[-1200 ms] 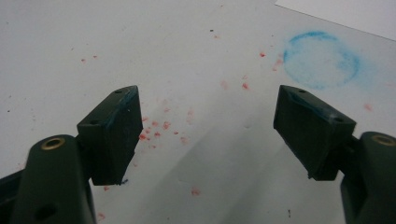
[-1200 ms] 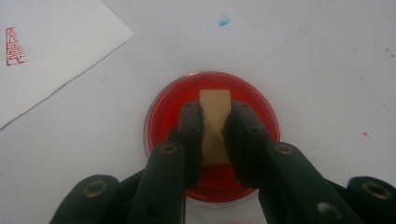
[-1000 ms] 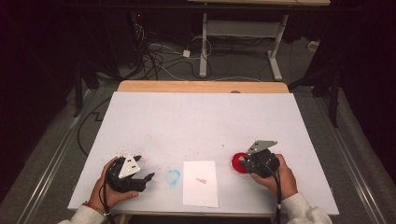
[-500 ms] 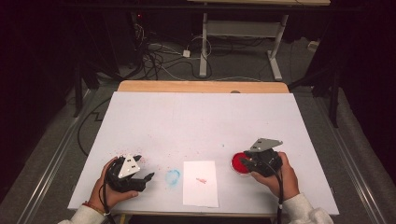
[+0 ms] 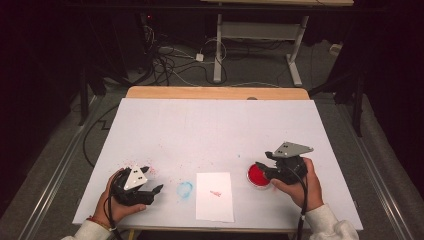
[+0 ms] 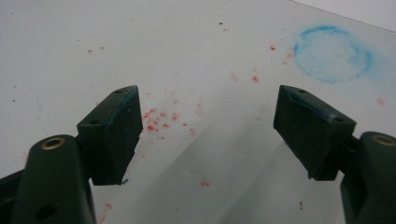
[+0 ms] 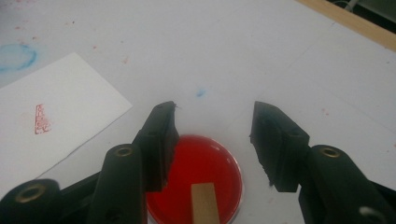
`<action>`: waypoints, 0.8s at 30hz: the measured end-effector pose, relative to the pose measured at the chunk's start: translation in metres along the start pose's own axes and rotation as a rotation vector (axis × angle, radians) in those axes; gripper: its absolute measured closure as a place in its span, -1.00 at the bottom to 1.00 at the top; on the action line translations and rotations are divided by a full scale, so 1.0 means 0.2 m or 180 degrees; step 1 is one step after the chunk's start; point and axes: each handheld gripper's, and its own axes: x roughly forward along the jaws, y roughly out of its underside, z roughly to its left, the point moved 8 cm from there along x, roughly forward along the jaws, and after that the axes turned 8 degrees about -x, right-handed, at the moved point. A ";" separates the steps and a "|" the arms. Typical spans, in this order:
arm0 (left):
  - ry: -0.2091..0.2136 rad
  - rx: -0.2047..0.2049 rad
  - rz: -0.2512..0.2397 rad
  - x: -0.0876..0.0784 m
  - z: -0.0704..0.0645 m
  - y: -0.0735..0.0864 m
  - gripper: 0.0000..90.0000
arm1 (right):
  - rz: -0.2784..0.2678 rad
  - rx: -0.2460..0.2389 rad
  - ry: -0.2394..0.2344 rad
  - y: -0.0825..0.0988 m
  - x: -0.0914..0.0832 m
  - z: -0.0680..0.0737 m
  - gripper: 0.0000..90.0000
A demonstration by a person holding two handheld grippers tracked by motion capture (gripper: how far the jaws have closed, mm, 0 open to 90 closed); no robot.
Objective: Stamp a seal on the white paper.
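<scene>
My right claw (image 7: 212, 135) hung just above the red ink pad (image 7: 196, 172), jaws just parted and gripping nothing, the wooden stamp (image 7: 204, 203) left standing on the pad to ink, while my left claw (image 6: 208, 126) rested spread and empty beside the stamped paper (image 5: 215, 196).

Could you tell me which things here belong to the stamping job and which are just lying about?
In the job:
- right gripper, jaws just opened, above the pad
- red ink pad
- wooden stamp standing on the pad
- paper with a red stamp mark

Lying about:
- left gripper, open, idle
- blue ring stain
- red specks
</scene>
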 end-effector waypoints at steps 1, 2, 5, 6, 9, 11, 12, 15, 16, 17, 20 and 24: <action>-0.0002 0.0004 0.0001 0.00 0.00 0.00 -0.49 | -0.0009 -0.0001 0.0010 0.00 0.00 0.00 0.12; -0.0005 0.0002 -0.0003 0.00 0.00 0.00 -0.49 | -0.0021 0.0001 0.0015 -0.01 -0.01 0.00 0.10; -0.0009 0.0001 -0.0007 0.00 0.00 0.00 -0.49 | -0.0064 0.0000 0.0044 -0.02 -0.02 -0.01 0.09; -0.0007 0.0000 -0.0006 0.00 0.00 0.00 -0.49 | -0.0072 -0.0008 0.0053 -0.03 -0.03 -0.01 0.08; -0.0007 0.0006 -0.0002 -0.01 0.00 0.00 -0.49 | -0.0115 -0.0024 0.0079 -0.04 -0.05 -0.01 0.07; -0.0006 0.0001 -0.0001 -0.01 0.00 0.00 -0.49 | -0.0143 -0.0031 0.0091 -0.05 -0.06 -0.01 0.04; -0.0005 -0.0002 -0.0005 -0.01 0.00 0.00 -0.49 | -0.0157 -0.0031 0.0087 -0.06 -0.06 -0.01 0.04; -0.0002 -0.0007 -0.0004 -0.01 0.00 0.00 -0.49 | -0.0222 -0.0042 0.0118 -0.07 -0.07 0.00 -0.01; 0.0001 -0.0009 -0.0006 -0.01 0.00 0.00 -0.49 | -0.0234 -0.0046 0.0108 -0.08 -0.07 0.00 -0.02; 0.0002 -0.0013 -0.0013 -0.01 0.00 0.00 -0.49 | -0.0230 -0.0054 0.0120 -0.08 -0.08 0.00 -0.04; -0.0004 -0.0010 -0.0016 -0.01 0.00 0.00 -0.49 | -0.0285 -0.0069 0.0161 -0.09 -0.09 0.00 -0.08; -0.0008 0.0003 -0.0023 -0.01 0.00 0.00 -0.49 | -0.0329 -0.0090 0.0191 -0.10 -0.10 0.01 -0.13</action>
